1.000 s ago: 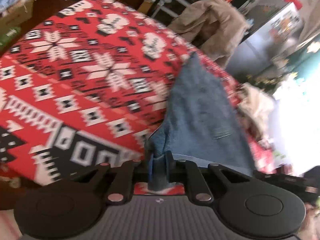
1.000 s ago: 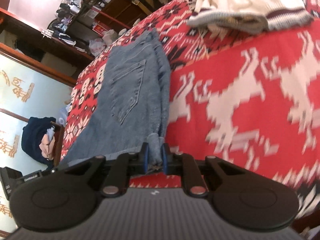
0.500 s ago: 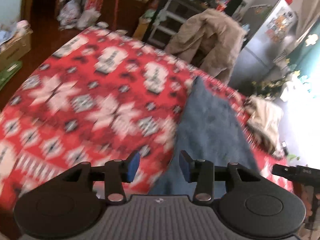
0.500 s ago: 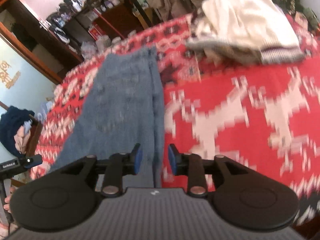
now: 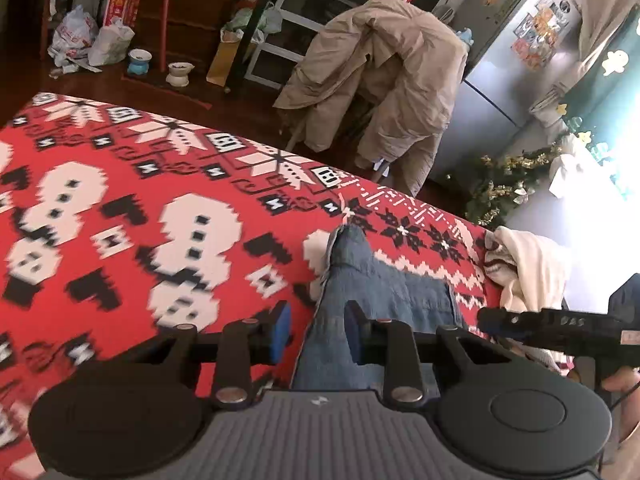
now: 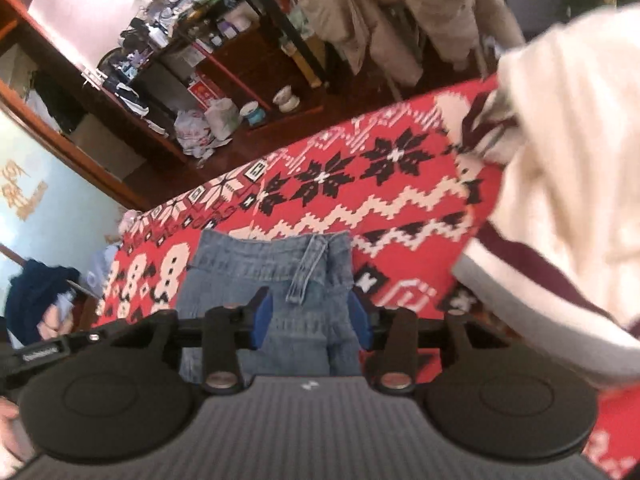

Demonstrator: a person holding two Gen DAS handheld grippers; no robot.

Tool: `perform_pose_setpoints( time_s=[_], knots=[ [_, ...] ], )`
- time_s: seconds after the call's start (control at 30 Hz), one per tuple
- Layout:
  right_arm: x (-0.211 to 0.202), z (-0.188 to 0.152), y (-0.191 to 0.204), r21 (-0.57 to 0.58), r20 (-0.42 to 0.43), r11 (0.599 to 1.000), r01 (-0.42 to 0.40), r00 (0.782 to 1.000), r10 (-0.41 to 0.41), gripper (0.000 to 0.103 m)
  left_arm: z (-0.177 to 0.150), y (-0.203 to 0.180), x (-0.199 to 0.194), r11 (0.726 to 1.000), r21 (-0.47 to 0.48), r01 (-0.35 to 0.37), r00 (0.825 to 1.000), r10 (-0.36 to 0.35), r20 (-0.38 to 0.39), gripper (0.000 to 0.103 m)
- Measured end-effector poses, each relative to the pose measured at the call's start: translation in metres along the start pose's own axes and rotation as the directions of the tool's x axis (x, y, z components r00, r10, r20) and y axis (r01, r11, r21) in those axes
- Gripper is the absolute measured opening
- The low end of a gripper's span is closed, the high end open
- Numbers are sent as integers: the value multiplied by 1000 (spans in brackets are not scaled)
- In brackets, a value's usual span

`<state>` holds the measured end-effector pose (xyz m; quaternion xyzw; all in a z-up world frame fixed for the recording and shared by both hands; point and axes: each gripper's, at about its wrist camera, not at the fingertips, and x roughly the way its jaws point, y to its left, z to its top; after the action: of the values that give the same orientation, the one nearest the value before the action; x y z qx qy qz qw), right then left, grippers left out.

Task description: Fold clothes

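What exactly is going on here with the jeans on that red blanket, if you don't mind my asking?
A person is folding clothes with handheld tongs, one pair in each hand. The blue jeans lie on the red patterned blanket. Both the left tongs and the right tongs hang over the denim, their jaws closing but not yet gripping it. A cream sweater sits bunched beside the jeans, not yet folded.
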<state>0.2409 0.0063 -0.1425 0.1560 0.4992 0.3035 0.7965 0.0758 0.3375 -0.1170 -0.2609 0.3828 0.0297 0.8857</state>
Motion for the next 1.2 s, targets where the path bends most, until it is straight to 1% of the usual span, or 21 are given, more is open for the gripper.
perform_pose_setpoints(
  time_s=[0.03, 0.07, 0.23, 0.3, 0.33, 0.37, 0.4, 0.43, 0.5, 0.53, 0.57, 0.63, 0.7, 0.77, 0.83, 0.87, 0.97, 1.03, 1.1, 1.13, 1.2],
  knots=[
    [8, 4, -2, 9, -6, 1000, -4, 1000, 4, 26, 2, 1, 6, 1000, -9, 6, 1000, -6, -7, 28],
    [15, 8, -4, 10, -9, 1000, -4, 1000, 4, 25, 4, 2, 12, 1000, -17, 12, 1000, -12, -13, 28],
    [39, 8, 1, -37, -50, 999, -4, 999, 2, 26, 7, 5, 36, 999, -32, 13, 998, -15, -54, 28],
    [46, 5, 6, -57, -52, 998, 17, 998, -19, 26, 5, 5, 41, 999, -34, 34, 997, -36, -65, 28],
    [47, 4, 9, -60, -46, 998, 21, 999, -24, 26, 5, 5, 43, 999, -27, 38, 997, -40, -65, 24],
    [49, 3, 11, -63, -41, 998, 25, 999, -28, 22, 4, 5, 42, 998, -32, 45, 997, -47, -60, 19],
    [49, 2, 13, -62, -35, 998, 31, 999, -33, 13, 3, 4, 41, 998, -37, 52, 997, -54, -55, 19],
    [47, 0, 18, -67, -23, 997, 36, 999, -38, 11, 2, 3, 38, 997, -42, 58, 997, -60, -48, 18],
    [35, -2, 29, -109, 19, 993, 53, 998, -52, 10, 2, -1, 30, 997, -24, 74, 997, -75, -27, 14],
    [27, -4, 36, -137, 45, 989, 59, 998, -53, 10, 2, -4, 27, 997, -11, 79, 997, -80, -19, 10],
    [19, -6, 42, -164, 71, 984, 64, 996, -53, 10, 2, -6, 24, 996, 2, 84, 996, -84, -12, 10],
    [3, -9, 55, -218, 124, 973, 78, 991, -52, 10, 2, -13, 27, 998, 39, 54, 998, -53, -16, 10],
    [8, -8, 54, -228, 114, 967, 117, 989, -92, 10, 0, -17, 36, 998, 55, 24, 999, -22, -23, 10],
    [19, -6, 47, -215, 92, 965, 147, 987, -130, 10, 0, -19, 42, 998, 62, 4, 1000, -3, -22, 13],
    [37, -7, 35, -193, 63, 967, 167, 986, -157, 10, 1, -15, 44, 999, 46, 8, 1000, -7, -24, 15],
    [44, -9, 30, -189, 53, 967, 169, 985, -161, 10, 1, -14, 43, 999, 51, 8, 1000, -6, -28, 18],
    [46, -11, 20, -166, 62, 977, 131, 991, -122, 10, 1, -13, 37, 997, 83, -2, 999, 6, -39, 24],
    [39, -10, 14, -132, 64, 984, 119, 992, -111, 18, 1, -14, 29, 994, 105, -12, 999, 16, -41, 28],
    [29, -9, 10, -115, 81, 985, 126, 990, -117, 39, -1, -18, 18, 992, 126, -17, 999, 22, -41, 38],
    [23, -9, 9, -114, 92, 985, 128, 989, -118, 41, -3, -20, 12, 990, 138, -19, 999, 25, -40, 46],
    [10, -9, 10, -116, 111, 984, 137, 986, -124, 41, -8, -26, -1, 985, 169, -32, 999, 38, -34, 51]
  ],
)
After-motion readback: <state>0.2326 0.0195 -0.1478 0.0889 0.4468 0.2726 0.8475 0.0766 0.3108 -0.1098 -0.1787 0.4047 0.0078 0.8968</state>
